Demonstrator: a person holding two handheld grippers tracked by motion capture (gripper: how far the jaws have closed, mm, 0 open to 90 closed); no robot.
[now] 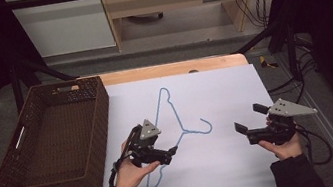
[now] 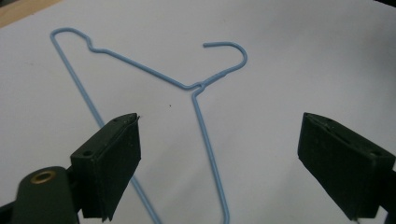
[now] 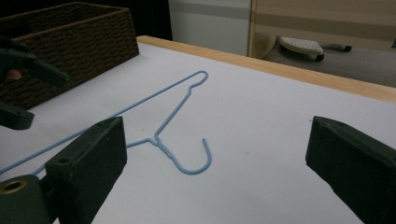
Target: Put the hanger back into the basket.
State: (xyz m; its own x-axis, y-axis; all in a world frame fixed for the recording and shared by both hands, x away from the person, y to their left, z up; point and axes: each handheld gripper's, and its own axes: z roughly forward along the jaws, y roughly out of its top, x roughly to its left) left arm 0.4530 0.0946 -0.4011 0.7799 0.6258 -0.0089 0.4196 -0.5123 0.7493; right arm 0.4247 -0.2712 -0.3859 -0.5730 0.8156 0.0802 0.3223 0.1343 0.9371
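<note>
A light blue wire hanger (image 1: 173, 110) lies flat on the white sheet (image 1: 224, 89), its hook (image 1: 205, 124) curling to the right. My left gripper (image 1: 159, 140) hovers over the hanger's lower half, open. In the left gripper view the hanger's neck (image 2: 194, 86) lies ahead of the wide-apart jaws and one wire arm runs down between them. My right gripper (image 1: 249, 117) is held to the right of the hook, open and empty. In the right gripper view the hook (image 3: 198, 163) lies ahead, between its spread jaws.
A dark brown woven basket (image 1: 100, 101) stands at the left of the table, its wall (image 3: 84, 32) also seen in the right gripper view. Bare wood (image 1: 170, 68) shows beyond the sheet's far edge. Black frame bars and cables flank the table.
</note>
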